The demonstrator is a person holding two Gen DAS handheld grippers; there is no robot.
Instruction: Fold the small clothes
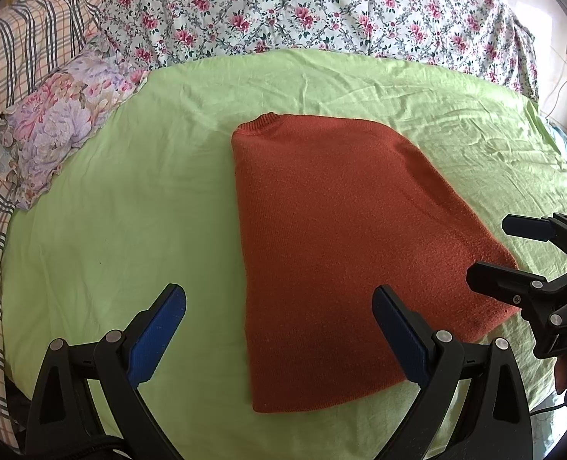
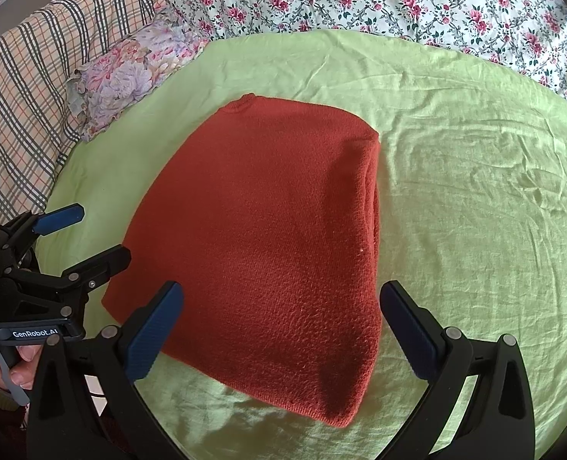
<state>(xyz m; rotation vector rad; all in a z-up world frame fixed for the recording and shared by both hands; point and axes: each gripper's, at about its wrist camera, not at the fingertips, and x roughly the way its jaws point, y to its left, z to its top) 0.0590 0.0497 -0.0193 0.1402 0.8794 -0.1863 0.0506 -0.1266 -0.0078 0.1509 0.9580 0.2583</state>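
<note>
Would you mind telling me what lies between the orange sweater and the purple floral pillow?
Only bare green sheet separates the orange sweater from the purple floral pillow; both wrist views show it.

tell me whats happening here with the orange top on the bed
A person holds a gripper in each hand over a rust-orange knit top lying partly folded on a green sheet. The left gripper and right gripper are both open, hovering at its near edge, gripping nothing.

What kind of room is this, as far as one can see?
Most likely a bedroom: the red sweater lies on a bed with a green sheet, a flowered pillow and a floral quilt behind it.
</note>
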